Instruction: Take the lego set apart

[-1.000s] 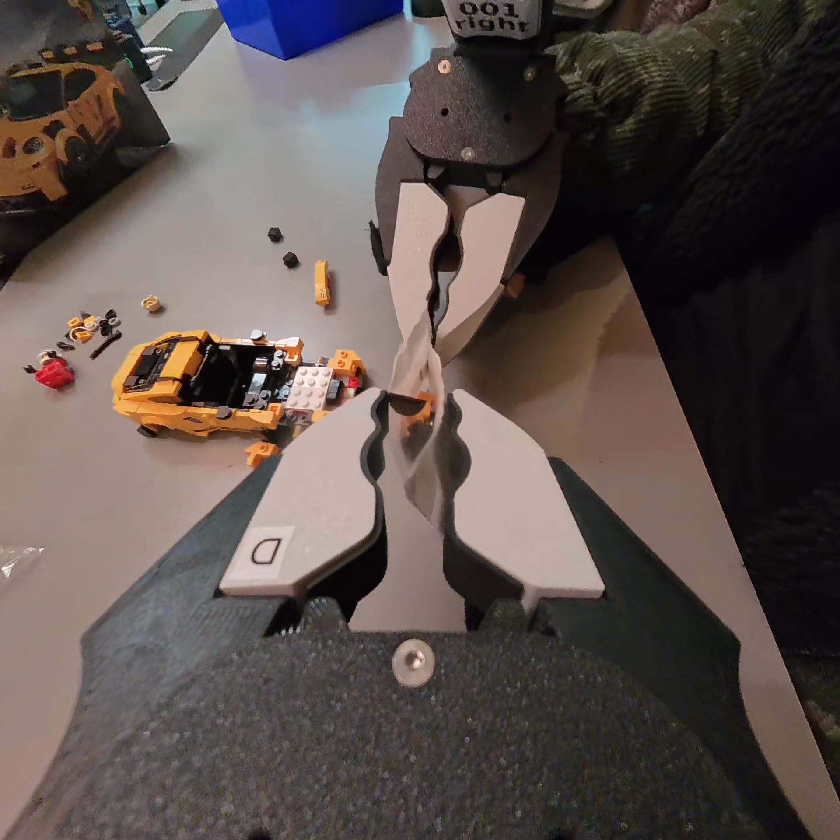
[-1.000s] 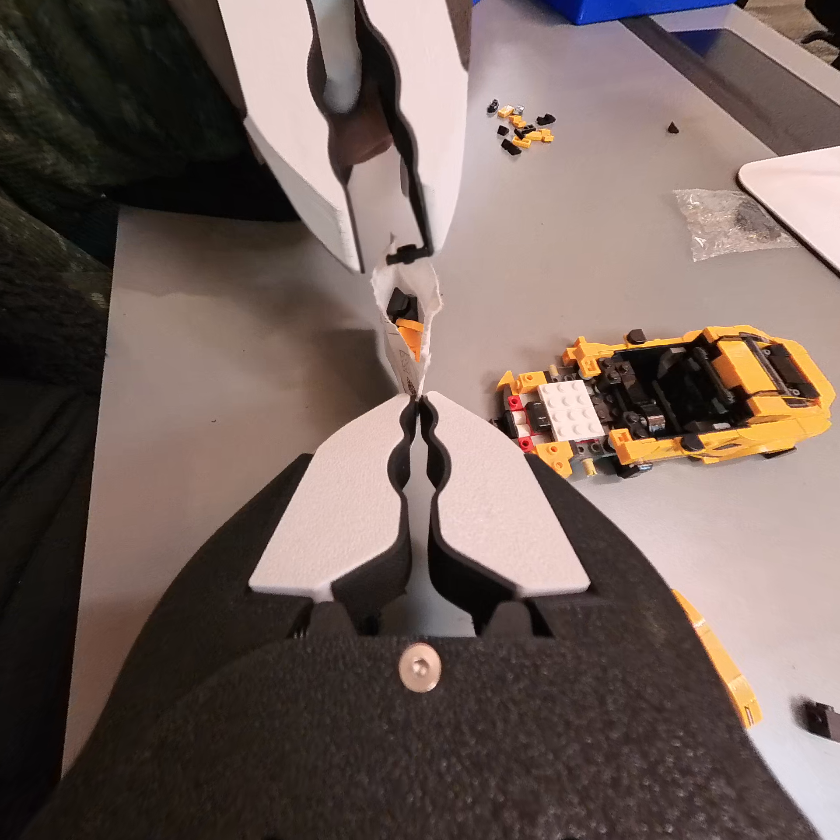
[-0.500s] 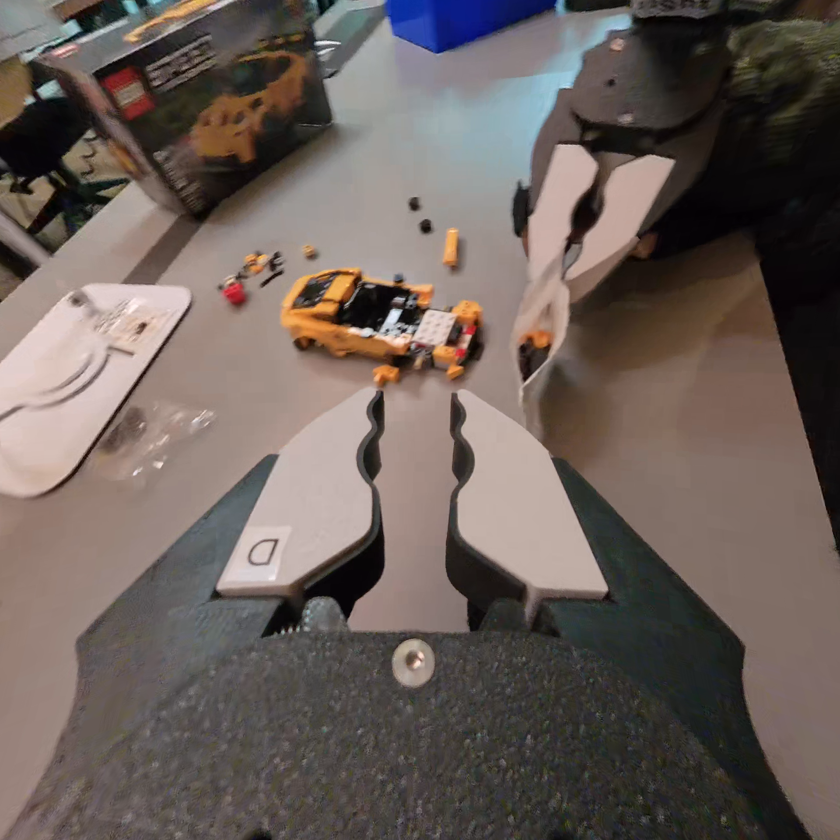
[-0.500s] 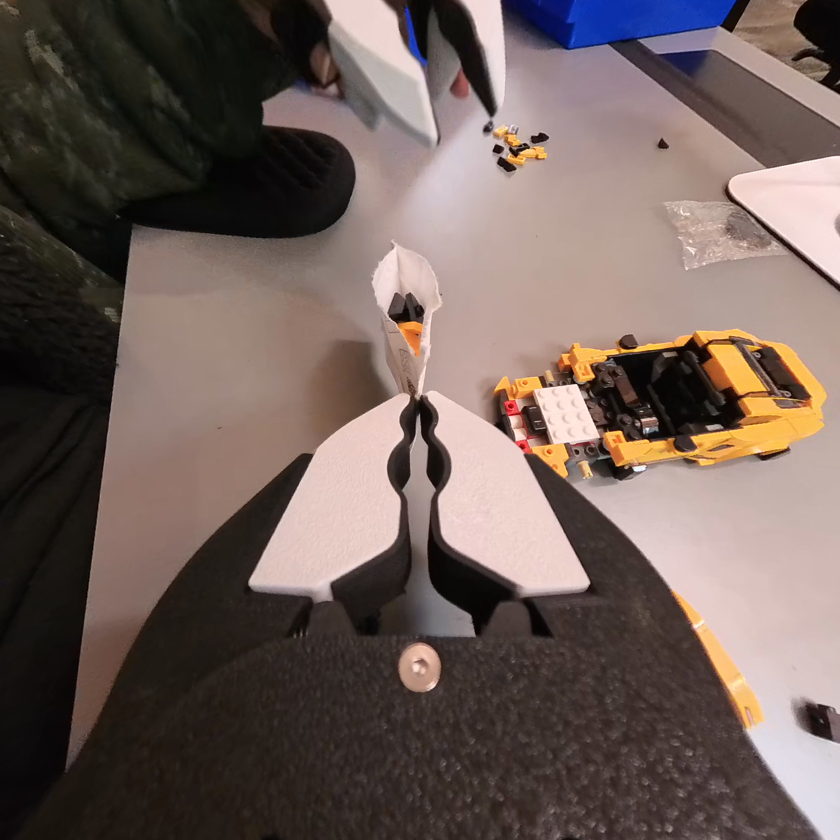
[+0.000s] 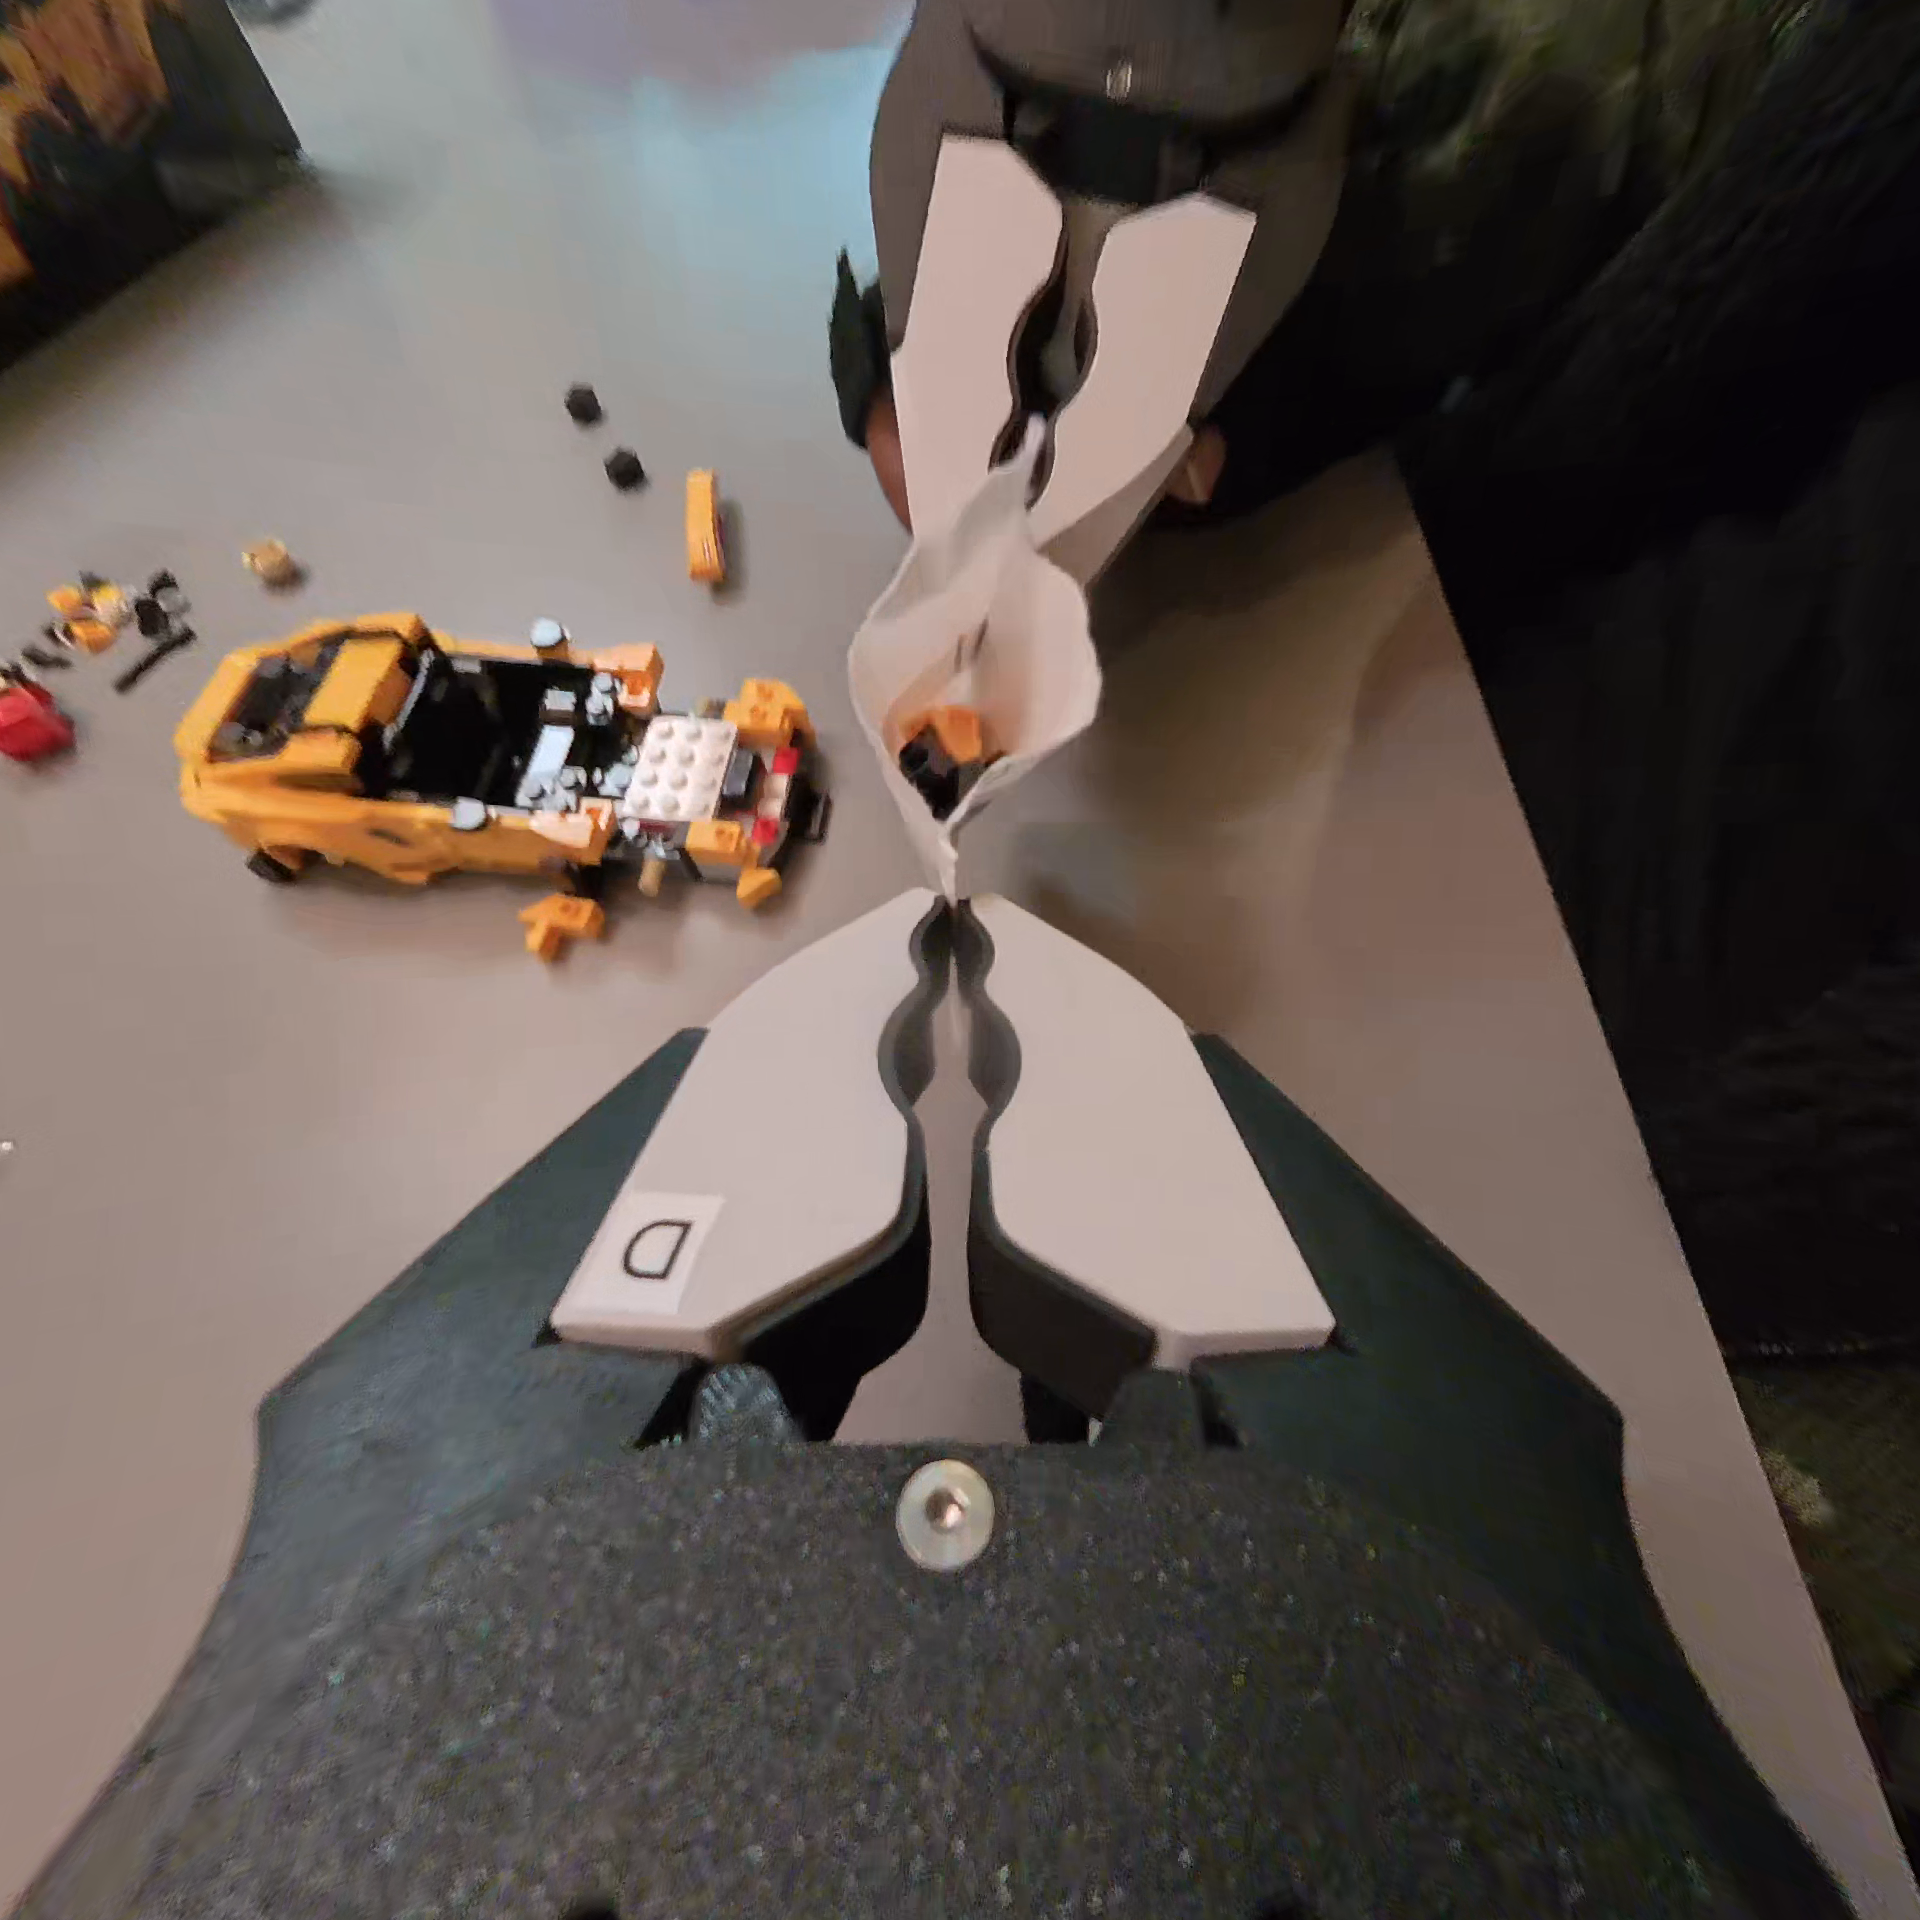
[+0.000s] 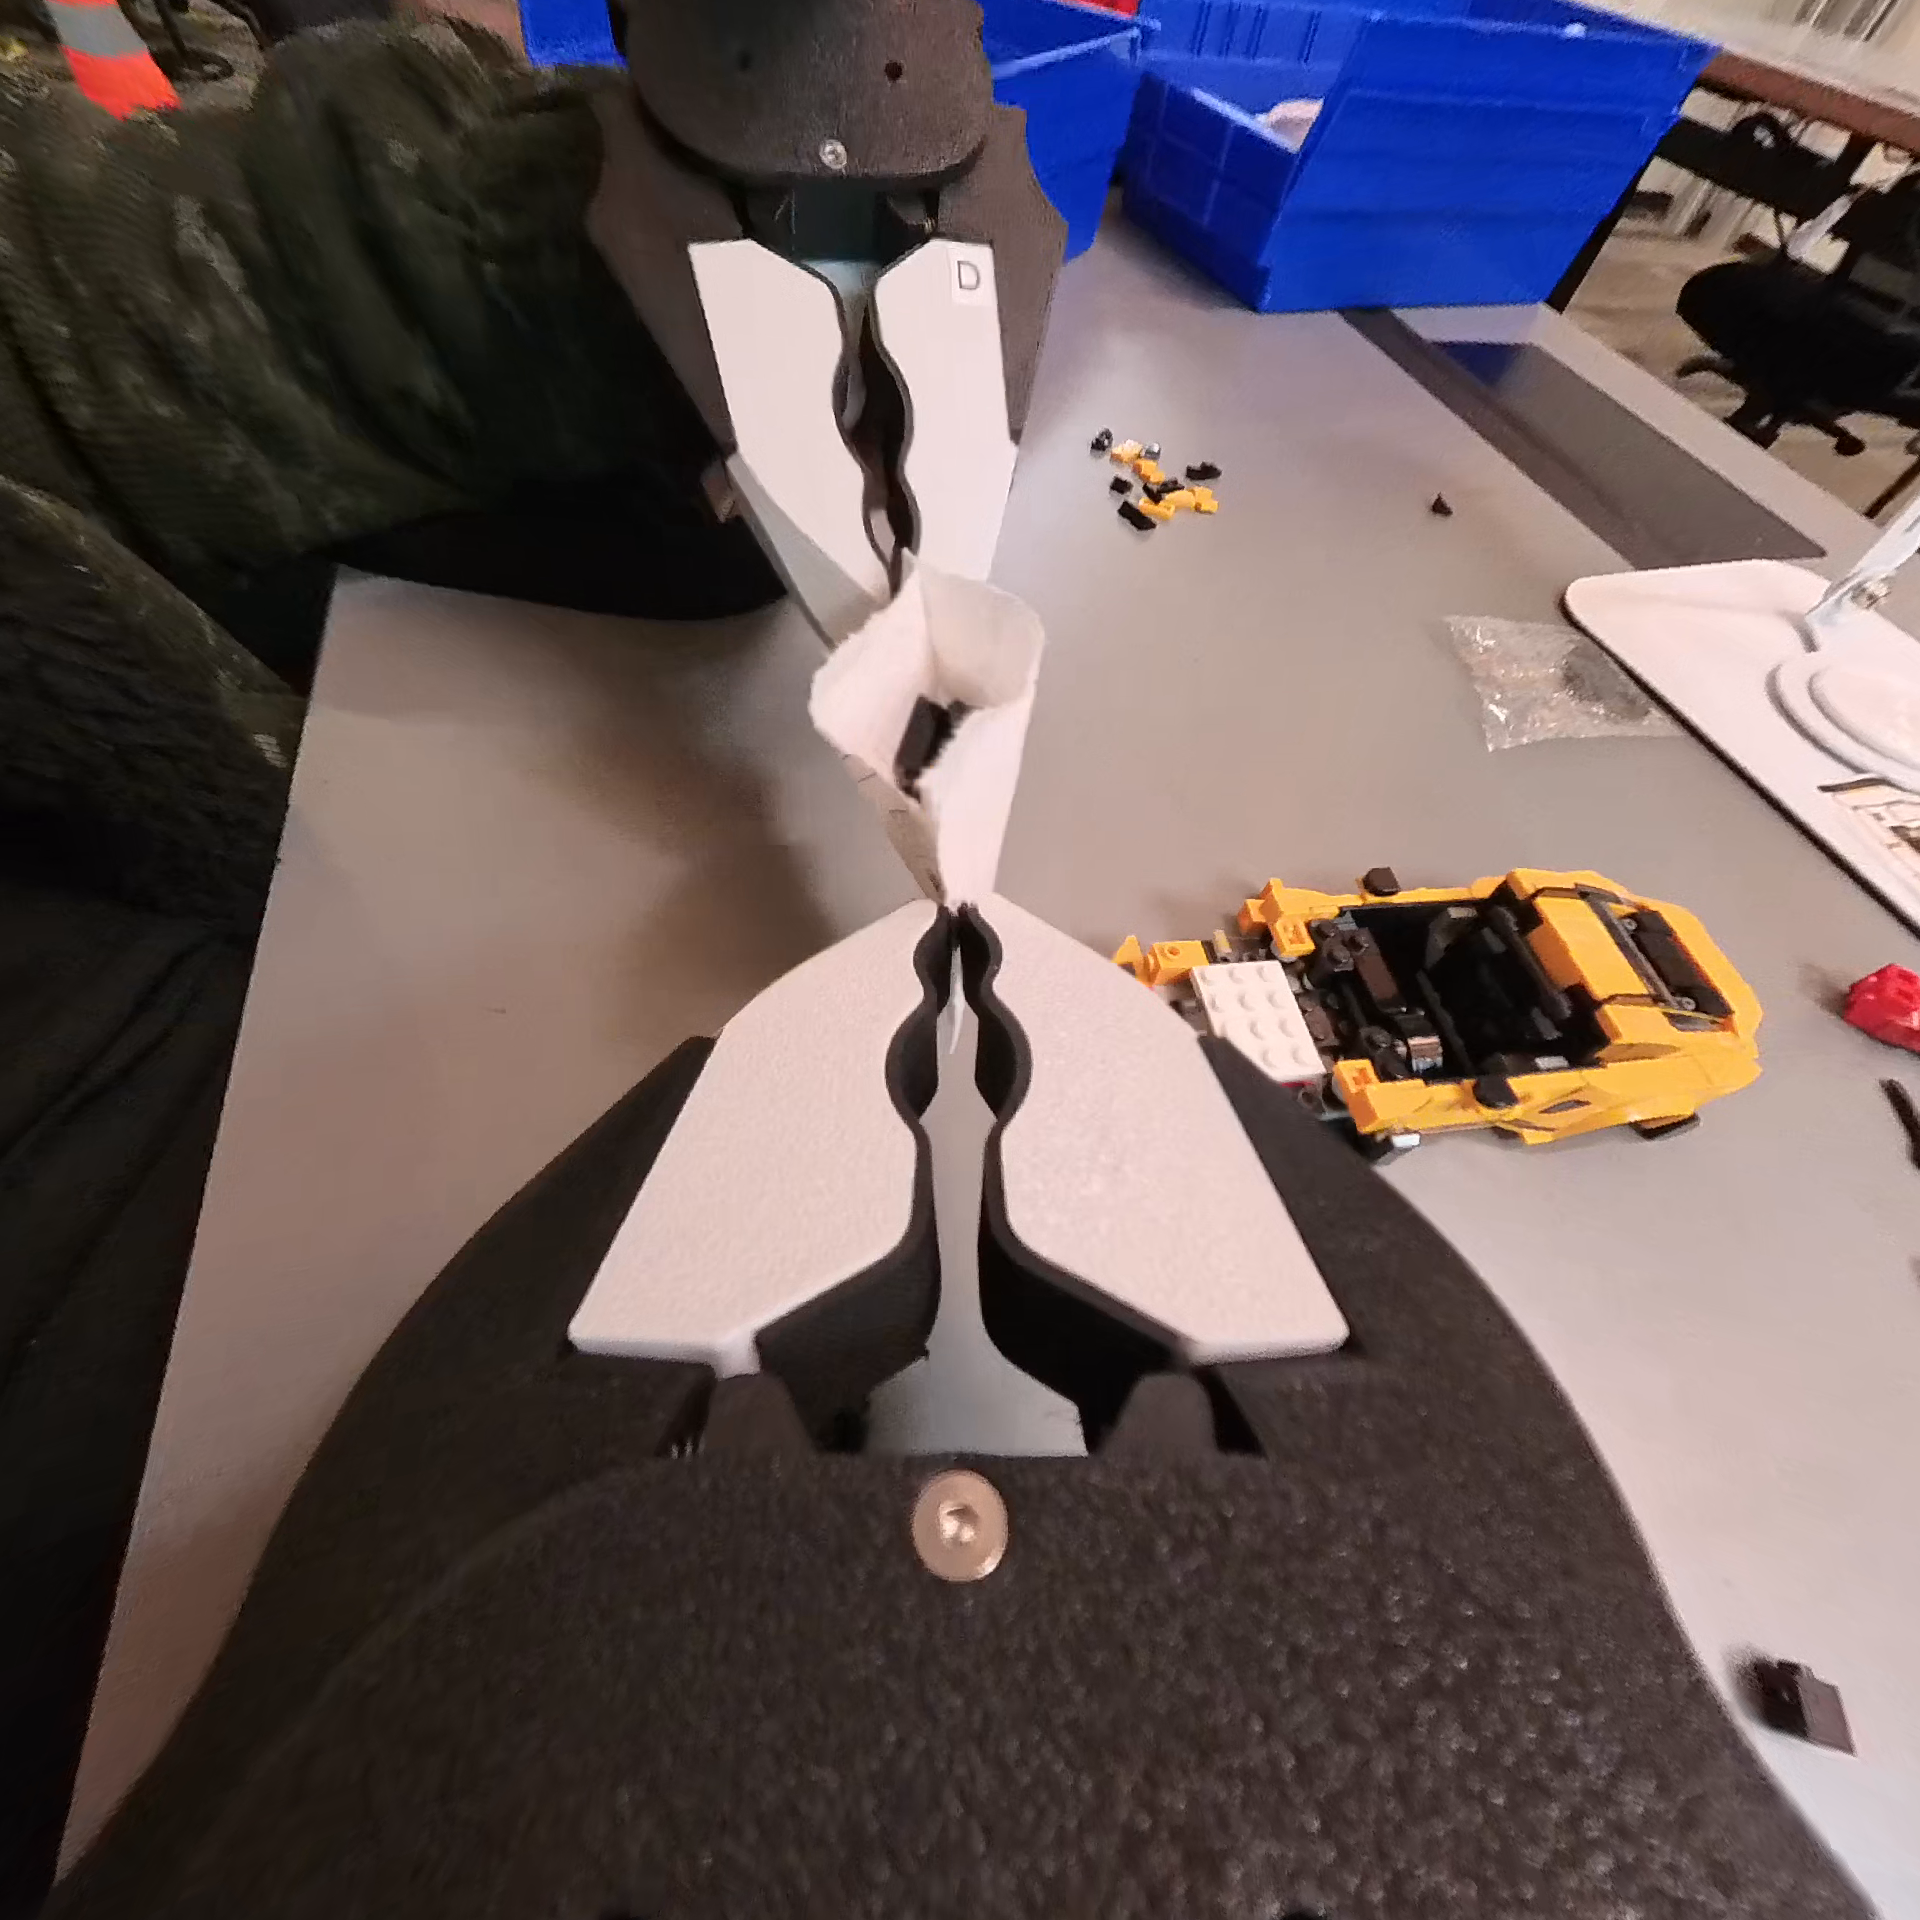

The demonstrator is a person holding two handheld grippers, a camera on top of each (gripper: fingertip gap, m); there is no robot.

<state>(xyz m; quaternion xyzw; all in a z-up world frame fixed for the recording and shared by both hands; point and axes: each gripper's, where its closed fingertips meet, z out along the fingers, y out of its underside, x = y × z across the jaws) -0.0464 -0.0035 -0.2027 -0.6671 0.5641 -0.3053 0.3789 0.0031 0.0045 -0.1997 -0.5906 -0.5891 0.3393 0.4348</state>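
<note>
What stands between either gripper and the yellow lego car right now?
Both grippers, left gripper and right gripper, are shut on the white paper bag stretched between them; the yellow lego car lies untouched beside it.

Left gripper [image 5: 951, 914] and right gripper [image 6: 954, 914]: matt pale grey fingers with a fine grain, set in coarse, pebbled black plastic bodies, each with one bright metal screw [image 6: 959, 1525]. Bag [image 5: 977, 665]: thin white paper, creased, matt. Lego car [image 5: 488, 758]: glossy moulded plastic, yellow and black, with a studded white plate. Table [image 5: 416, 1039]: smooth grey, satin sheen. Sleeve [image 6: 260, 312]: ribbed dark green cloth. Bins [image 6: 1403, 156]: glossy blue plastic.
</note>
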